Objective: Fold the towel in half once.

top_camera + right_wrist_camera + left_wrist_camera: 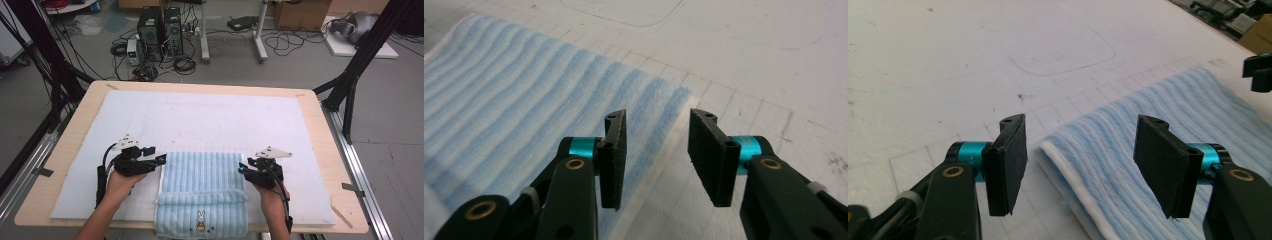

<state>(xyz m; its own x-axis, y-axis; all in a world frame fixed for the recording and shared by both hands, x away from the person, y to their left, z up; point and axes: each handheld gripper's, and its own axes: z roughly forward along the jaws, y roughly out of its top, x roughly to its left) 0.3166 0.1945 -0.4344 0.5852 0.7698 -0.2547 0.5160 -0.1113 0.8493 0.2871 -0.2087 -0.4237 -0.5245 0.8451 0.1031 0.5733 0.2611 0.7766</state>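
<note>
While over towel [202, 175] | left gripper [1080, 160] wide, empty | right gripper [656, 150] half-wide, empty

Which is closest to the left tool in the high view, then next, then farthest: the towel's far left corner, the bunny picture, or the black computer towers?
From the left tool:
1. Far left corner of the towel, right beside it.
2. Bunny picture, near the table's front edge.
3. Computer towers, on the floor beyond the table.

White mat [200, 107] on wood table [320, 150]; PC towers [160, 32], cables on floor beyond.
</note>
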